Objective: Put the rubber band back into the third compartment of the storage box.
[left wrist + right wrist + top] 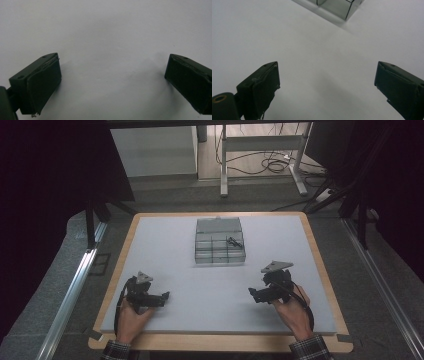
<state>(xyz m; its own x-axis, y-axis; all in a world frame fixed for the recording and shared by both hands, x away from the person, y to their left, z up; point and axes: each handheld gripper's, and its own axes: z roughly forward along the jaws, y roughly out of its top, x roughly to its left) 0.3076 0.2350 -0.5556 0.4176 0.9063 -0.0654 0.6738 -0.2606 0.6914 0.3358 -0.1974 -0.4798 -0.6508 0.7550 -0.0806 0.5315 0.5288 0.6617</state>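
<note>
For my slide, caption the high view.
Two hand-held claws, left and right, rest open before a clear compartment box.

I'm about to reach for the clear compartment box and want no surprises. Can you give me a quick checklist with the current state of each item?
1. Left hand-held gripper open, nothing between its jaws: ok.
2. Right hand-held gripper open, nothing between its jaws: ok.
3. Grey mat free of obstacles between both grippers and the compartment box: ok.
4. Box lid open, laid back on the far side: ok.
5. Contents known: a small dark item lies in a right-hand compartment; what it is, cannot tell. The other compartments look empty, but cannot tell for sure.
6. Box squared to the table edge: ok.
</note>
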